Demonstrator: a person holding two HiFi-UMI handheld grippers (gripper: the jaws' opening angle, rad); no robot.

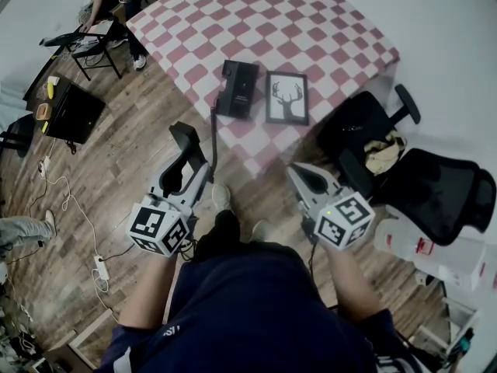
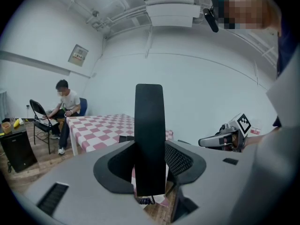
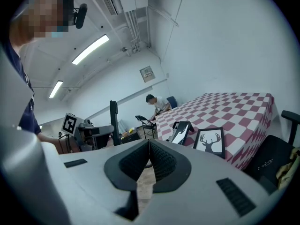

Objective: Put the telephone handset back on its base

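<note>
Above a brown wood-plank floor (image 1: 124,169), just short of a desk draped in red-and-white checked cloth (image 1: 311,22). Clamps a black telephone handset (image 1: 186,141) upright between the jaws of the left hand-held gripper (image 1: 194,176), clear of the desk, with a black cord (image 1: 213,134) hanging from the desk edge. Holds the right hand-held gripper (image 1: 301,175) alongside, jaws pressed together on nothing. Shows the black telephone base (image 1: 238,88) near the desk's front edge, just beside a black-framed deer-head picture (image 1: 286,97).
</note>
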